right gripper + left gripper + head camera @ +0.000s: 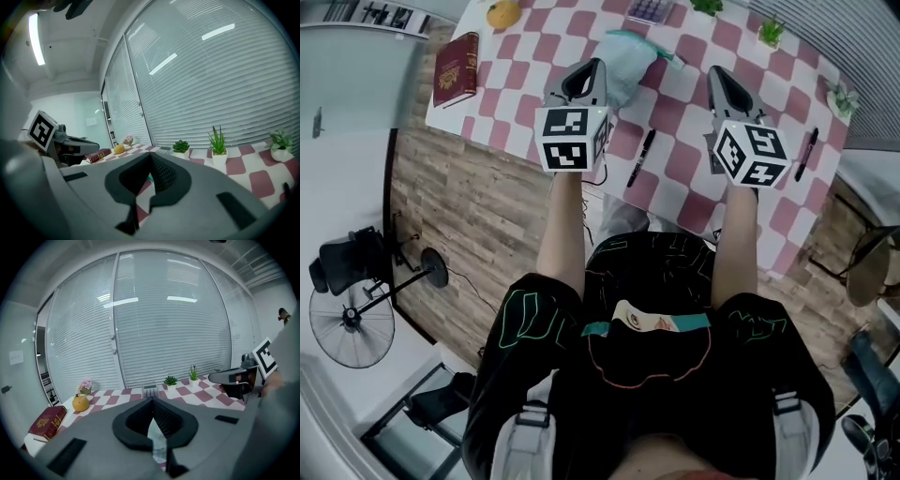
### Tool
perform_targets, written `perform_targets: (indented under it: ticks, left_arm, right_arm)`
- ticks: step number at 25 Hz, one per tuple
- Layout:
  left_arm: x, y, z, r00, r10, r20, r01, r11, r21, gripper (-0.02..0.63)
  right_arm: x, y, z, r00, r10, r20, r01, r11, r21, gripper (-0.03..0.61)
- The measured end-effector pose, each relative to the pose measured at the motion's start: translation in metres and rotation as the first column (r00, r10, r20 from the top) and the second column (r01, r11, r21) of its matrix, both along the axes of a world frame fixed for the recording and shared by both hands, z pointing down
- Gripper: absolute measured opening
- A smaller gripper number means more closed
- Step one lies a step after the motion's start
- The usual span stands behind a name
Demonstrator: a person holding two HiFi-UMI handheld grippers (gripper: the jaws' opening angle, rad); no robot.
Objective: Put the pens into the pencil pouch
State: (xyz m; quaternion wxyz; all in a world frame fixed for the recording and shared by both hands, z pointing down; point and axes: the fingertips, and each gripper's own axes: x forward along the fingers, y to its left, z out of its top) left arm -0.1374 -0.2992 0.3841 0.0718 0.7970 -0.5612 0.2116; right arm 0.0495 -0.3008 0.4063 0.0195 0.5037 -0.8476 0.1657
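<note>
Pens: 2, both black, both lying flat on the checked surface (673, 120), neither in the pouch yet. Middle pen (642, 156) lies between the 2 arms, near the front edge; edge pen (807, 153) is off by the right edge, well apart from it. Pencil pouch (630, 58) is pale teal and sits further back, just beside the left tongs' tip. Can't tell if its mouth is unzipped.

Left tongs (597, 66): jaws fully together, nothing gripped. Its own view shows pale fabric under the tips, prob. the pouch, not pinched. Right tongs (718, 77): also closed tight, empty, held above the surface to the right of the middle pen.

Step in hand, as I read it, is the approach, with no pick begun. To do it well:
- spread the jaws before dropping, not at contact
- take the middle pen first, at mid-barrel, jaws across its length
- left side pins or lifts the pouch's lip so it won't slide
- feed the pen in tip-first — along the opening, not across
</note>
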Motion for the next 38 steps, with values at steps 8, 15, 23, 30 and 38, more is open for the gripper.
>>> perform_targets:
  ticks: [8, 15, 23, 30, 38]
  left_arm:
    - [0.019, -0.025, 0.024, 0.992, 0.090, 0.092, -0.082, 0.993, -0.086, -0.003]
    - [0.025, -0.044, 0.038, 0.977, 0.136, 0.164, -0.111, 0.982, -0.151, -0.003]
    - [0.036, -0.055, 0.060, 0.955, 0.246, 0.167, -0.199, 0.947, -0.253, 0.256]
    - [0.030, -0.067, 0.097, 0.942, 0.265, 0.206, -0.158, 0.892, -0.424, 0.336]
    - [0.025, -0.088, 0.126, 0.944, 0.270, 0.191, -0.142, 0.852, -0.504, 0.376]
  right_arm:
    - [-0.003, -0.009, 0.011, 1.000, -0.005, 0.010, 0.005, 1.000, -0.024, -0.014]
    - [-0.002, -0.012, 0.017, 1.000, 0.009, 0.024, -0.008, 0.999, -0.038, -0.013]
    - [0.008, -0.015, 0.026, 0.998, 0.055, 0.033, -0.053, 0.997, -0.061, -0.013]
    - [0.015, -0.018, 0.033, 0.995, 0.095, 0.039, -0.092, 0.992, -0.085, -0.014]
    - [0.024, -0.021, 0.049, 0.990, 0.134, 0.044, -0.128, 0.984, -0.128, -0.014]
